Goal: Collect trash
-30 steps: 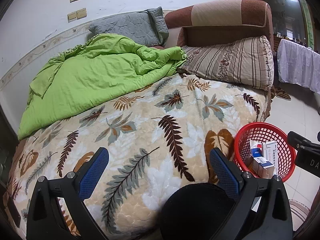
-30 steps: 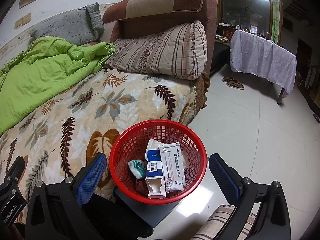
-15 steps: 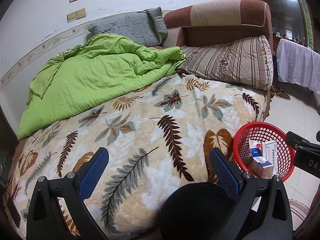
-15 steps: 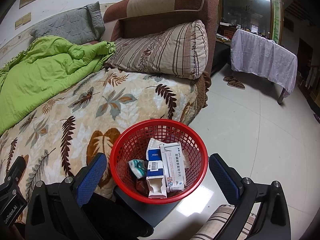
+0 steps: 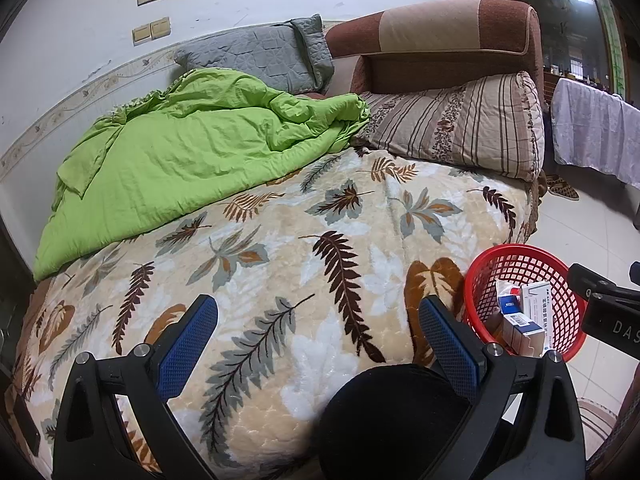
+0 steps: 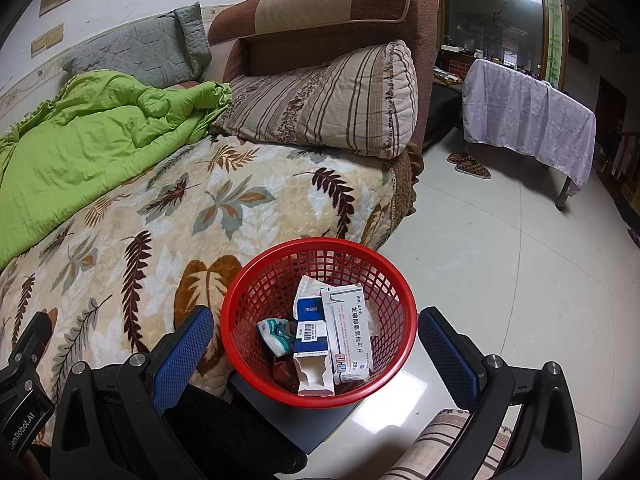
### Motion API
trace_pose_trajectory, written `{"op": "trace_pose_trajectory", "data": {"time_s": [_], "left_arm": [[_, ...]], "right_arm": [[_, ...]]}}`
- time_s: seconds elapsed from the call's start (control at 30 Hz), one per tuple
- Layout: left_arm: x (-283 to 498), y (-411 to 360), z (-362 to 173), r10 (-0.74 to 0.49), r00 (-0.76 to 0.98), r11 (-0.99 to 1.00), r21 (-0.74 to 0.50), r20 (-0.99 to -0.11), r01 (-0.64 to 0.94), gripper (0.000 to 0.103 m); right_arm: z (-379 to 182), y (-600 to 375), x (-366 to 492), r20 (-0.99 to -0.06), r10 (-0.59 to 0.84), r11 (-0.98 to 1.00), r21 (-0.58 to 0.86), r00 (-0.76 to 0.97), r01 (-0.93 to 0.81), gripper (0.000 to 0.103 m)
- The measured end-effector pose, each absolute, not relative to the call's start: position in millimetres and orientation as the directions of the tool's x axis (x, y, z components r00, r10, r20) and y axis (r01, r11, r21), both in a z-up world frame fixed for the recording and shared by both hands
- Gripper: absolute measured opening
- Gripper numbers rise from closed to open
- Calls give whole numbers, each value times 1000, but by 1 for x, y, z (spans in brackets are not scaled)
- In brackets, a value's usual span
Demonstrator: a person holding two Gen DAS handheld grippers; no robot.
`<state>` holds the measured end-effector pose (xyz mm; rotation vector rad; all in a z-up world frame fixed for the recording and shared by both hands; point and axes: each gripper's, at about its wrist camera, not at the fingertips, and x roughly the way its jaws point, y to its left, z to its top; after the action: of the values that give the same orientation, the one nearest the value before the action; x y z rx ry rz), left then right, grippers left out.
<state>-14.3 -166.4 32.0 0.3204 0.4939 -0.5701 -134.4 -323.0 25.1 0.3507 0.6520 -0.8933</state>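
Boxes (image 6: 347, 336) fill red basket (image 6: 256, 280); left tool (image 5: 318, 342) and right tool (image 6: 316, 342) gape, released.

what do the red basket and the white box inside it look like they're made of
The red basket looks like moulded plastic: glossy, uniform red, with an open lattice wall and a smooth rolled rim. The white box looks like thin printed cardboard, probably a medicine carton: matte faces, sharp folded edges, printed text.
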Motion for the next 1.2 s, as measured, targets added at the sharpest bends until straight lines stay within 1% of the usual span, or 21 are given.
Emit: {"op": "trace_pose_trajectory", "data": {"time_s": [0.2,0.33,0.43,0.53,0.63,0.67,0.73,0.83,0.9,0.97,1.03,1.1,1.17,1.2], "left_arm": [[-14,-168,32,-428,728,806,138,-536,575,100],[5,-156,28,-399,717,843,79,-571,532,100],[28,-136,23,-357,721,884,33,-593,466,100],[58,-105,14,-278,731,935,-2,-623,354,100],[92,-68,-1,-184,715,975,-31,-675,221,100],[101,-59,-6,-153,707,983,-32,-690,181,100],[124,-37,-20,-86,677,996,-41,-731,82,100],[154,-11,-40,-31,620,999,-45,-784,-8,100],[172,2,-52,-10,592,998,-46,-806,-46,100],[189,11,-63,-16,552,996,-65,-834,-68,100],[205,19,-73,-40,524,992,-97,-851,-82,100],[217,22,-82,-58,506,989,-118,-861,-87,100],[221,18,-81,-24,545,994,-76,-838,-73,100],[225,18,-83,-22,553,996,-69,-833,-64,100]], "right_arm": [[21,-320,-129,-659,-595,603,12,459,798,103],[19,-319,-109,-669,-537,675,25,514,738,103],[22,-311,-81,-662,-494,744,14,563,668,103],[26,-303,-41,-662,-439,804,12,607,594,103],[24,-293,9,-686,-320,879,43,653,475,103],[20,-287,33,-694,-286,900,41,661,433,103],[11,-278,64,-703,-271,920,12,657,392,103],[-11,-260,122,-728,-257,944,-49,636,326,103],[-38,-246,170,-823,-168,974,-54,543,221,103],[-57,-241,203,-875,-85,985,-1,477,173,103],[-70,-236,224,-876,-69,986,14,477,168,103],[-83,-232,244,-879,-88,982,1,469,187,103],[-94,-232,257,-878,-72,974,40,472,223,103],[-99,-231,261,-870,-95,969,31,485,245,103]]}}
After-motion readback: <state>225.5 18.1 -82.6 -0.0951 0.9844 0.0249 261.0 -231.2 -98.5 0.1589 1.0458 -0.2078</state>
